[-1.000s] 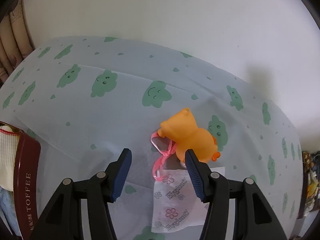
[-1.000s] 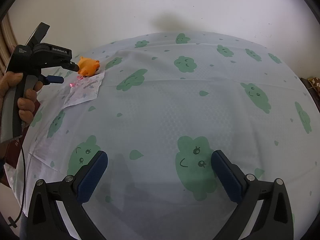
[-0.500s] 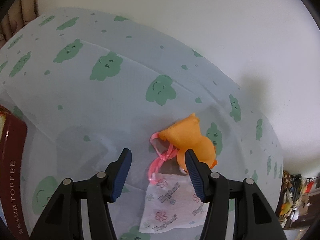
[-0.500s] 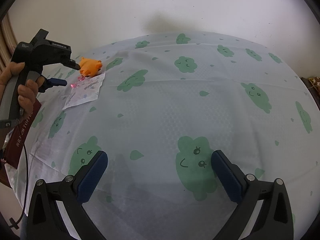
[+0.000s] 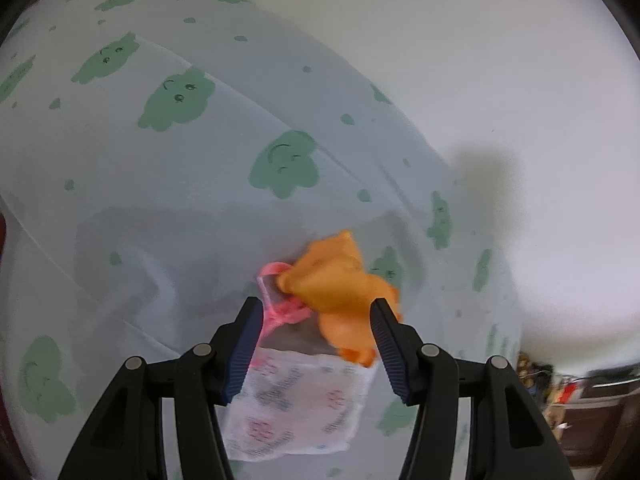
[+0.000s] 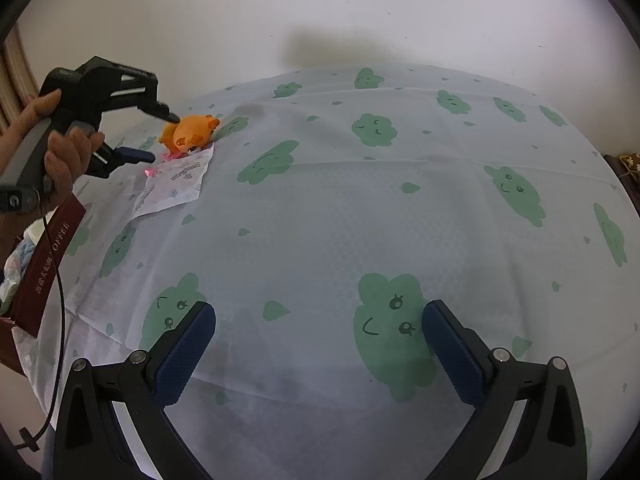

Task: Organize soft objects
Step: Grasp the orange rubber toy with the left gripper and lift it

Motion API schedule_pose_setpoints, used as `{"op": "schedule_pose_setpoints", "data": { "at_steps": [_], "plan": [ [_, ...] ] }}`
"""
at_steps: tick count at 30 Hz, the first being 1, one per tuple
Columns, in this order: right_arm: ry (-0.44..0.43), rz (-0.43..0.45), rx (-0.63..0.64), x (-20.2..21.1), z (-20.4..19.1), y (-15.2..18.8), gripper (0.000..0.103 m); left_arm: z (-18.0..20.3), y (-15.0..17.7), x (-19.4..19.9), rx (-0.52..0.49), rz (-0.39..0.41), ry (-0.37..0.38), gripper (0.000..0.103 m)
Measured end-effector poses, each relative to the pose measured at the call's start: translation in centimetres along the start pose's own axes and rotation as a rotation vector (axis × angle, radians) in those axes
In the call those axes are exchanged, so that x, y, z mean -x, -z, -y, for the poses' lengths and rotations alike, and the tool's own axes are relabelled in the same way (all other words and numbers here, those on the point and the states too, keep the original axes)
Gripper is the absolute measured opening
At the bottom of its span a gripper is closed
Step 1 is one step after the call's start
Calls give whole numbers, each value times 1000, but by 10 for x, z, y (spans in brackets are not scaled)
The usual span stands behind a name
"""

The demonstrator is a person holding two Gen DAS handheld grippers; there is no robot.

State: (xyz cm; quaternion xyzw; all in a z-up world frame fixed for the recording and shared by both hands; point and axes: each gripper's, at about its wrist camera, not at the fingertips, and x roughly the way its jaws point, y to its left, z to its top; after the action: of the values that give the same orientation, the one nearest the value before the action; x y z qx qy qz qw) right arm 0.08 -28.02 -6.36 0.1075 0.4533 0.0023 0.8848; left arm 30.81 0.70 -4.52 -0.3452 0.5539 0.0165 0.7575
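Orange plush toy [image 5: 340, 288], judged light and squashy, is straddled unpinched near the table's far-left corner by the spread left gripper [image 5: 316, 344]; body grip advised.

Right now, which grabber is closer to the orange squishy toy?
Left. The left gripper has its open fingers around the orange toy. The right gripper hangs open far from it, over bare tablecloth.

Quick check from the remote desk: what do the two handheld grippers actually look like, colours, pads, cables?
Both are black plastic two-finger tools. The right gripper has ribbed dark-blue pads and silver pivot screws. The left gripper matches; from the right wrist view it shows a grey handle gripped by a bare hand and a thin black cable hanging down.
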Motion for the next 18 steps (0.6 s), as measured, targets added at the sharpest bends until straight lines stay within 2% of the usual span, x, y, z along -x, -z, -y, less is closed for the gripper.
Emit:
{"op": "schedule_pose_setpoints", "data": {
  "at_steps": [2, 5, 8, 15, 18],
  "plan": [
    [1, -1, 1, -1, 0, 0, 103, 6, 0, 2, -2, 5, 22, 57],
    [-2, 0, 0, 0, 0, 0, 103, 12, -1, -5, 7, -26, 17, 57],
    [-6, 1, -1, 0, 1, 0, 103, 13, -3, -15, 48, -55, 28, 57],
    [-19, 4, -1, 1, 3, 0, 103, 9, -7, -25, 118, -39, 34, 58],
    [-24, 5, -2, 1, 3, 1, 103, 5, -9, -35, 164, -60, 32, 58]
  ]
}}
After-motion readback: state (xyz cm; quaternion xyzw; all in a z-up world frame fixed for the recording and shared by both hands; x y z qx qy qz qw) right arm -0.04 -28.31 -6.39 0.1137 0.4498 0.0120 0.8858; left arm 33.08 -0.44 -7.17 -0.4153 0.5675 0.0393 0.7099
